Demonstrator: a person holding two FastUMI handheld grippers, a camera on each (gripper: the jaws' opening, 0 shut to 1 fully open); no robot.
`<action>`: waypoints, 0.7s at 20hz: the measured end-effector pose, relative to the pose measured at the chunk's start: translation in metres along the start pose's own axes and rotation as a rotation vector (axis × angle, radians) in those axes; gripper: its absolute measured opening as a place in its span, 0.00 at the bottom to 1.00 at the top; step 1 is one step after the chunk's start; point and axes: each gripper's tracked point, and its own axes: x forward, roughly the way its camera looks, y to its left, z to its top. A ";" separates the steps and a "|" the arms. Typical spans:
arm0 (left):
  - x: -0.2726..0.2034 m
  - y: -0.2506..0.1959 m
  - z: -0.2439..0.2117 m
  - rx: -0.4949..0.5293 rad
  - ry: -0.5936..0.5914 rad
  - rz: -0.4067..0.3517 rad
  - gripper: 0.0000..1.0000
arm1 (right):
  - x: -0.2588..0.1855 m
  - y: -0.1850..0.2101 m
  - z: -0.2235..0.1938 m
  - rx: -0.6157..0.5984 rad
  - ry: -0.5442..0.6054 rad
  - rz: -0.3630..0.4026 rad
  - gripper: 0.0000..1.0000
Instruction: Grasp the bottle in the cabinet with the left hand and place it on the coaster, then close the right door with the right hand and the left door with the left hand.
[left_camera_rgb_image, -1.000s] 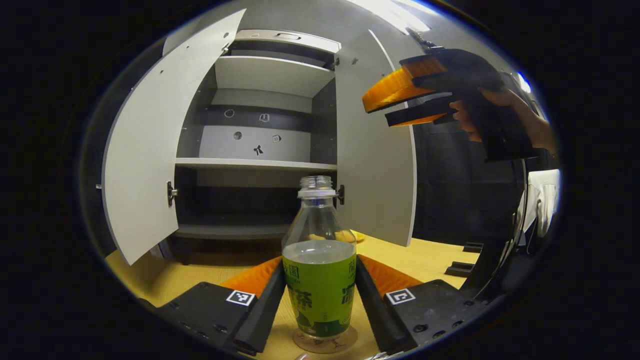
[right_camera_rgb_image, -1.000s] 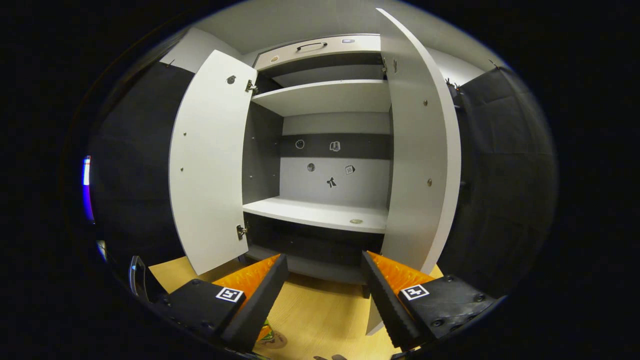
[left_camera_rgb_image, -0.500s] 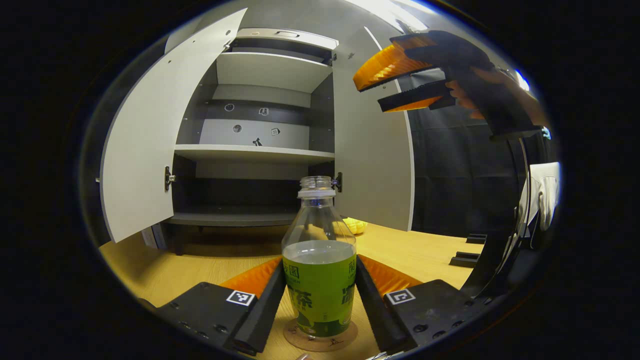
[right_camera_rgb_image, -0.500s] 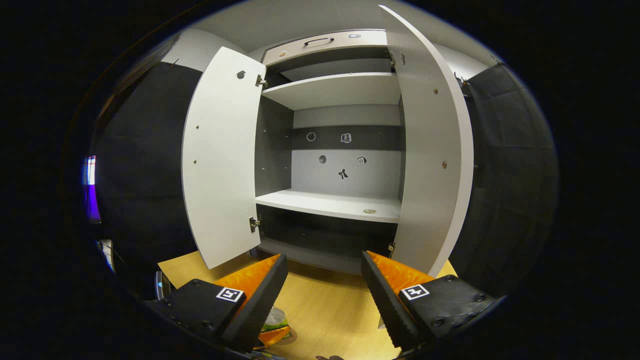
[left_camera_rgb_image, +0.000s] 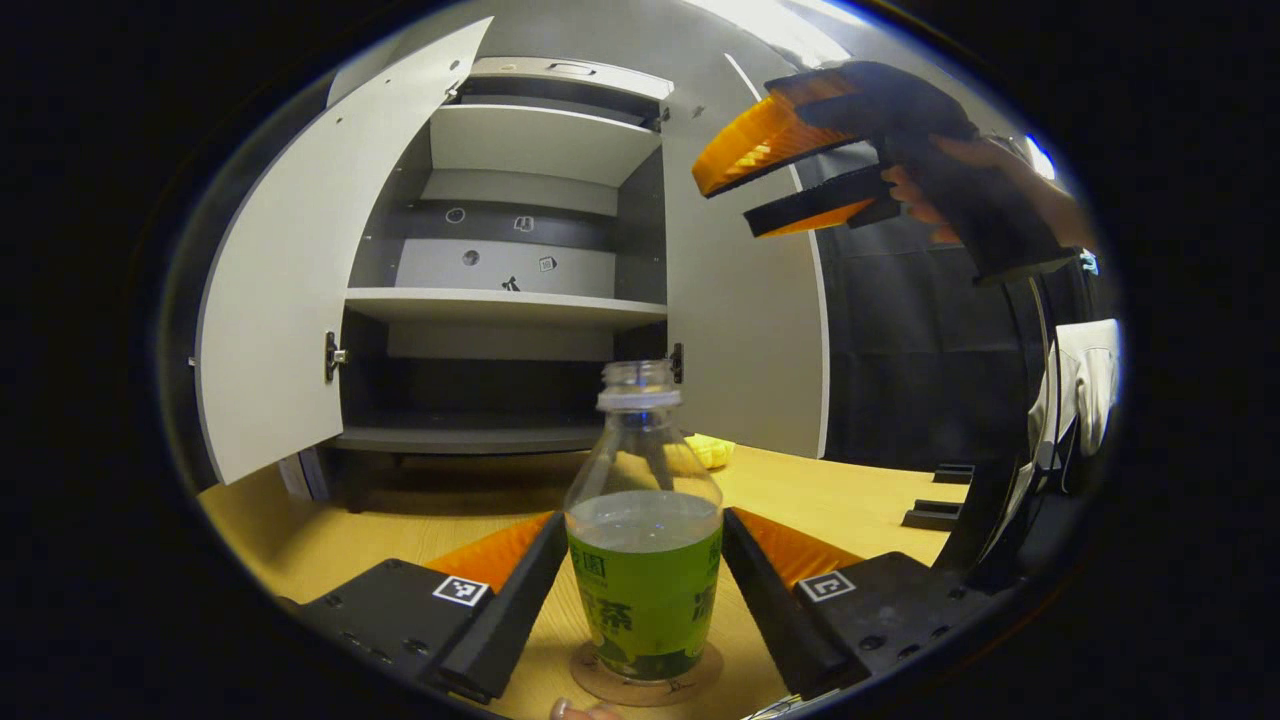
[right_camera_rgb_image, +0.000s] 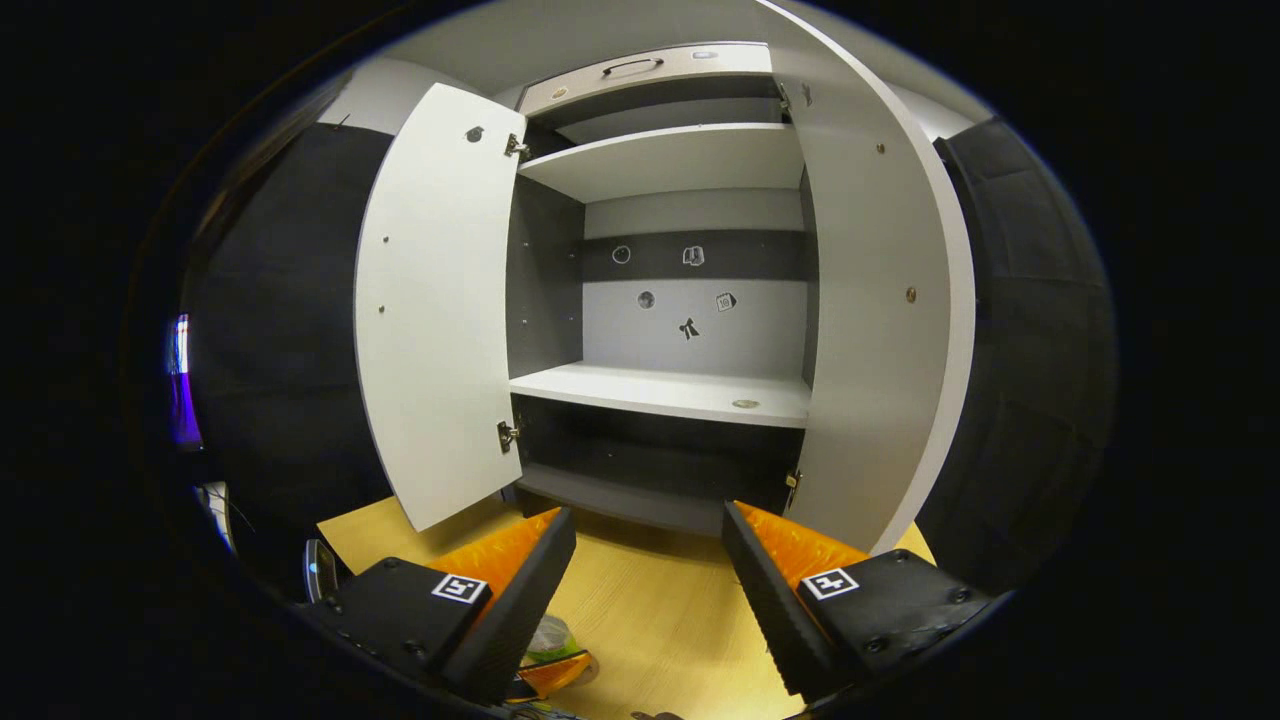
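Note:
The bottle (left_camera_rgb_image: 645, 560), clear with a green label and no cap, stands upright on the round coaster (left_camera_rgb_image: 640, 685) on the wooden table. My left gripper (left_camera_rgb_image: 643, 515) is open, its fingers close on either side of the bottle. The cabinet's left door (left_camera_rgb_image: 290, 290) and right door (left_camera_rgb_image: 745, 330) both stand open. A hand holds my right gripper (left_camera_rgb_image: 790, 170) high in front of the right door's upper edge. In the right gripper view, that gripper (right_camera_rgb_image: 650, 520) is open and holds nothing, facing the open cabinet between the left door (right_camera_rgb_image: 430, 310) and the right door (right_camera_rgb_image: 870, 300).
The cabinet shelves (right_camera_rgb_image: 665, 390) hold only a small round spot. A small yellow object (left_camera_rgb_image: 710, 450) lies on the table (left_camera_rgb_image: 400, 520) by the right door's foot. Black blocks (left_camera_rgb_image: 935, 515) sit at the table's right edge. White cloth (left_camera_rgb_image: 1085, 390) hangs at far right.
My left gripper's fingers have spread slightly off the bottle, which now stands on the coaster. The right gripper has risen and moved closer to the right door.

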 end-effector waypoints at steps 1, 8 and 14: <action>0.003 0.002 0.008 0.008 -0.004 -0.007 0.96 | 0.000 -0.001 0.005 0.002 -0.009 -0.002 0.98; 0.022 0.007 0.106 -0.013 -0.044 -0.056 0.96 | -0.007 -0.022 0.058 0.030 -0.101 -0.056 0.98; 0.024 0.032 0.218 0.004 -0.060 -0.057 0.96 | -0.035 -0.036 0.107 0.026 -0.161 -0.110 0.94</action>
